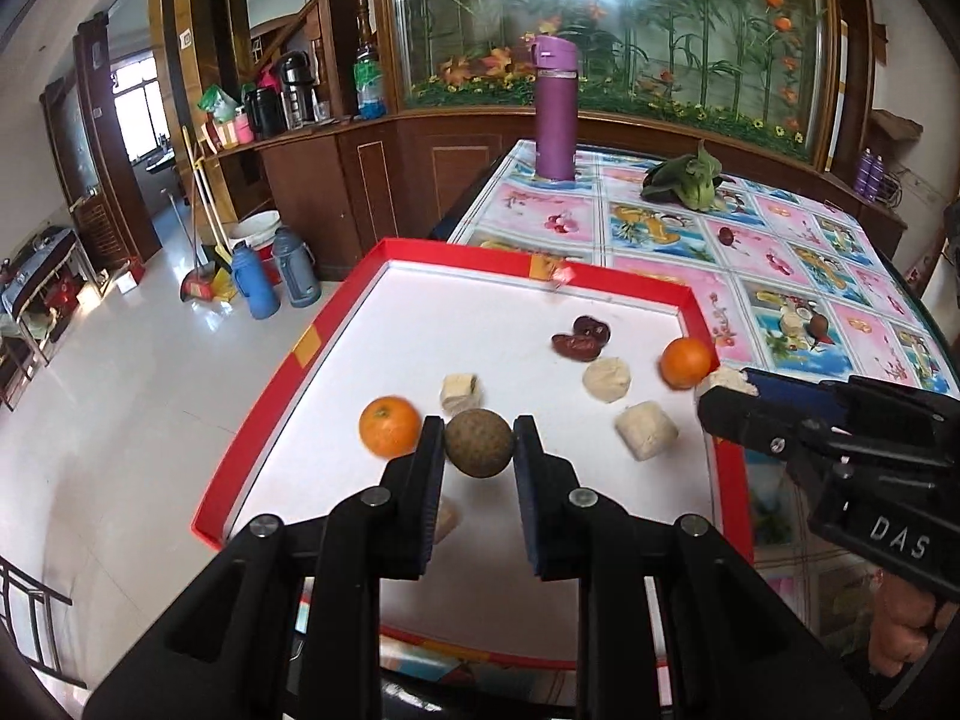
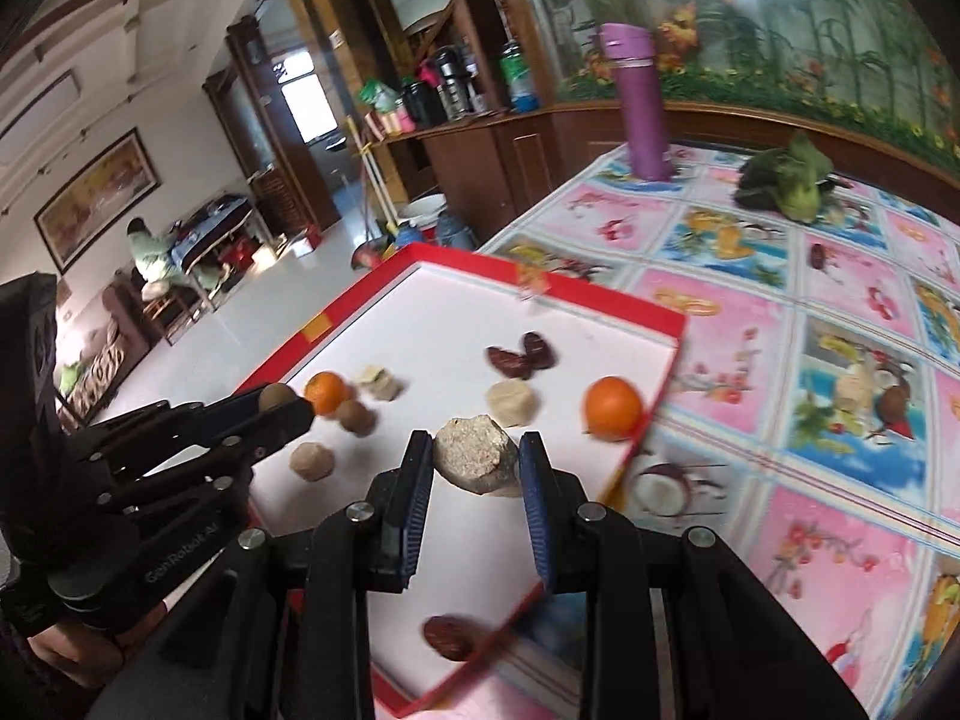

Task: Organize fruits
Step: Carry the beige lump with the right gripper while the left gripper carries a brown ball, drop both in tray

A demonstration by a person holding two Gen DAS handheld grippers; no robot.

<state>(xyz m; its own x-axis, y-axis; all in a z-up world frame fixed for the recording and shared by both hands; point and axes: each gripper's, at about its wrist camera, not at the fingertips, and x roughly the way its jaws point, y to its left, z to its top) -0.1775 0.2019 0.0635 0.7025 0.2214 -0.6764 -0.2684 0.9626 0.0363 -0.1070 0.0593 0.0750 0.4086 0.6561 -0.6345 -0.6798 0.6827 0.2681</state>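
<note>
Left tool reaches level over the red tray, clenched on a brown round fruit beside an orange. Right tool hovers at the tray's right edge, gripping a pale chunk.

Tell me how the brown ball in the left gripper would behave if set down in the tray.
The brown ball looks round, so it would probably roll on the flat white tray. Its matte, rough skin likely grips well between the left gripper pads.
</note>
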